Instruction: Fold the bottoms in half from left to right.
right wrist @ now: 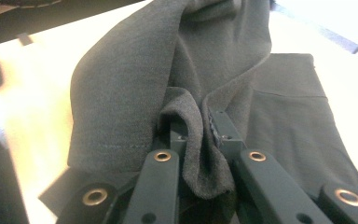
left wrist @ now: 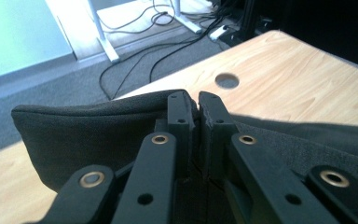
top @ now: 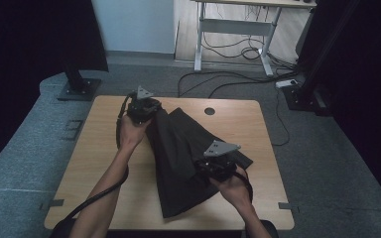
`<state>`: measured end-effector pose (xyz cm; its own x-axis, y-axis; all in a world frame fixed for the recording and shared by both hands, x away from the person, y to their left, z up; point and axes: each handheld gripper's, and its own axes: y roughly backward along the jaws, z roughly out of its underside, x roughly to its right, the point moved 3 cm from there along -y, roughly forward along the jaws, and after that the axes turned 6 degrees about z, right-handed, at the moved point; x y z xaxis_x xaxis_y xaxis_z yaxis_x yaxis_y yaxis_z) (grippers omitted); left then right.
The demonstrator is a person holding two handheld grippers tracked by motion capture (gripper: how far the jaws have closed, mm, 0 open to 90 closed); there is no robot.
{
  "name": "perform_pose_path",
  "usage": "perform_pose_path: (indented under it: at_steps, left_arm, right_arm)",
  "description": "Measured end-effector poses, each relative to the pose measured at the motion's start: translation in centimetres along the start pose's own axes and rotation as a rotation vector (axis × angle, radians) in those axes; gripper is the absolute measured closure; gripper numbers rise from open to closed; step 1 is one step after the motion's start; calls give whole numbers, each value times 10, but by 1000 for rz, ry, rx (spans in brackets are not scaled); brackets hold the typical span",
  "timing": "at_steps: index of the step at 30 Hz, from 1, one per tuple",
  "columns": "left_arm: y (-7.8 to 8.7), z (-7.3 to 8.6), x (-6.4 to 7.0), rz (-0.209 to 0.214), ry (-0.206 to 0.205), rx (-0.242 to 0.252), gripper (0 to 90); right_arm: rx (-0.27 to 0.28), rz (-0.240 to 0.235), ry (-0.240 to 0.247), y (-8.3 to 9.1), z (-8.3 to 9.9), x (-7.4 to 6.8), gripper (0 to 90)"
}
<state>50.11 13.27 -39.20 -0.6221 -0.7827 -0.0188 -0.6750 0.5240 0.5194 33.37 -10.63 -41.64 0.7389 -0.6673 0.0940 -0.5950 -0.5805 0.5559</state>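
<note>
Left claw [top: 144,110] is clamped down on the hem of the dark grey garment [top: 183,153], jaws nearly touching with cloth pinched between, up at 11 o'clock on the surface [top: 104,163]. Right claw [top: 217,166] is pinched shut on another fold of the same garment, down at 4 o'clock. In the right claw's own view a lip of fabric [right wrist: 198,154] bunches up between the jaws and droops over them. In the left claw's view the hem edge [left wrist: 98,112] runs off to 9 o'clock as a taut ridge.

Why held this way: I've got two ends of one edge, so the cloth is lifted into a raised ridge between my claws while the rest drapes down flat toward 6 o'clock. Looks like a folding or spreading step; my guess is I'm mid-way, with the garment still bunched, not squared up. Can't tell if it's trousers or a skirt; a stitched seam [right wrist: 116,145] shows, nothing more.

Risk: the right grip holds only a thin fold, could slip if I pull hard.

Surface is light wood with a round cable hole [top: 209,111] at 1 o'clock, well apart from the cloth. Grey carpet floor [top: 327,163] around, black cables [top: 228,82] trailing at 12 o'clock under a white-legged desk [top: 238,29], dark curtains both sides.
</note>
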Motion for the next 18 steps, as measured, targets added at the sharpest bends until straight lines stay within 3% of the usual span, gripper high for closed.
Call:
perform_pose_path:
  at_steps: [4,10,15,18]
  left_arm:
    - [-17,-12,8,-4,-26,-2,839]
    - [-60,-16,24,-3,-61,-14,839]
    - [-102,-4,38,3,-72,-58,837]
    - [-120,7,40,15,-52,-75,836]
  right_arm:
    - [-3,31,-40,4,6,20,818]
    - [-28,54,-108,-1,28,46,817]
    - [-75,59,-154,-15,59,60,816]
    - [-91,62,-179,-22,73,66,815]
